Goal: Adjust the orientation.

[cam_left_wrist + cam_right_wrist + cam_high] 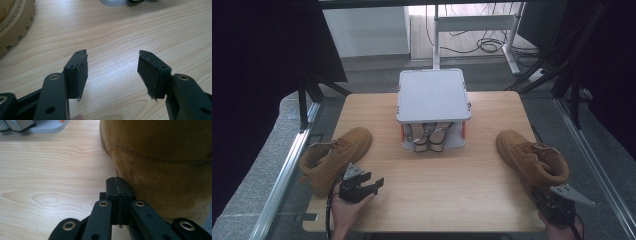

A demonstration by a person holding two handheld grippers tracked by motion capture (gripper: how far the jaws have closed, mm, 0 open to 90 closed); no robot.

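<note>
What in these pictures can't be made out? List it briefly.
- Items under the grey rack: high view, its top shelf covers most of them; they look like strappy sandals, too small to be sure.
- Right gripper: high view, half behind the right boot and cut by the bottom edge.
- Left boot: left gripper view, cut off by the frame's corner.
- Right boot's surface: right gripper view, blurred, too close.

Two tan boots [337,157] [532,160]; one grey rack [433,95].

Left boot [334,159]: tan suede, tipped on its side, table's left edge.
Right boot [532,160]: tan, upright, table's right edge.
</note>
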